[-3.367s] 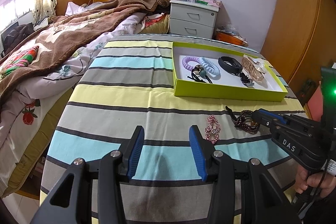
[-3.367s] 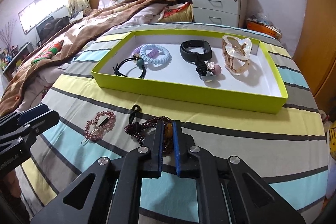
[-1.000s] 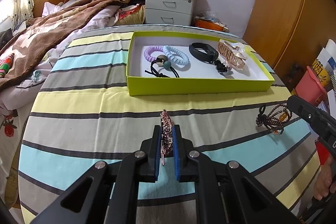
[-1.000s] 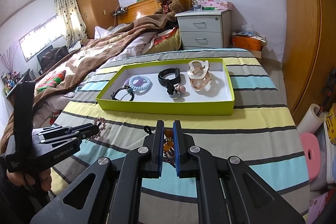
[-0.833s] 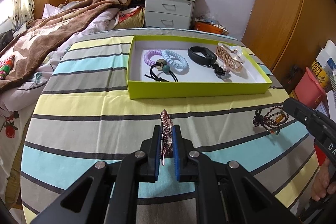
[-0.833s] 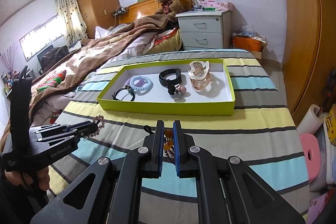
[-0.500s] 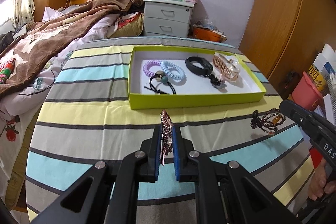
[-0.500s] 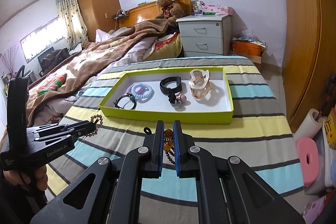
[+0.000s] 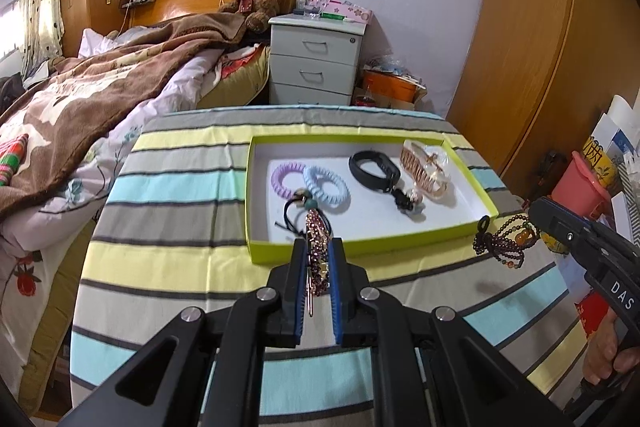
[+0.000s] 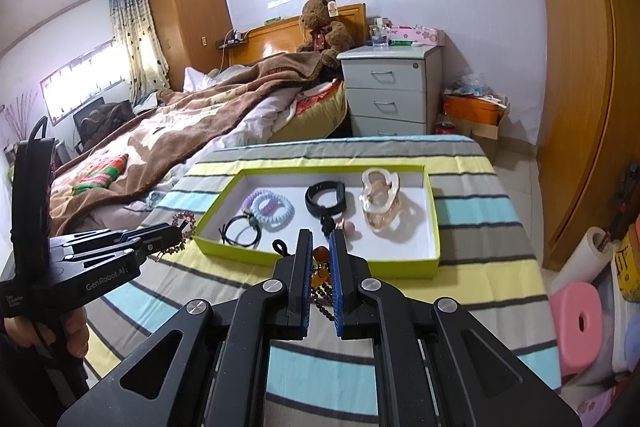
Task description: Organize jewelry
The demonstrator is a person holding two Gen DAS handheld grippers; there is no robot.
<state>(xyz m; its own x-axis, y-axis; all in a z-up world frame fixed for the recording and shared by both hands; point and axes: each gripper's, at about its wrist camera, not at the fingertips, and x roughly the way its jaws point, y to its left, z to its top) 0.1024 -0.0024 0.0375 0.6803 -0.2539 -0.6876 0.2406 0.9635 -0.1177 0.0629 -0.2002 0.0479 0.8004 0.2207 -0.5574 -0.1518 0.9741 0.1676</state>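
My left gripper is shut on a pink beaded hair clip and holds it in the air near the front edge of the green tray. My right gripper is shut on a dark beaded bracelet with an amber bead, also held in the air in front of the tray. The bracelet shows in the left wrist view, right of the tray. The tray holds two coil hair ties, a black hair tie, a black band and a clear hair claw.
The tray sits on a striped tablecloth. A bed with a brown blanket lies to the left. A white nightstand stands behind the table. A wooden wardrobe and clutter with a red bin are on the right.
Both grippers have risen higher above the table with their items and shifted toward the tray. Earlier, the left gripper was open and the clip and bracelet lay on the cloth.
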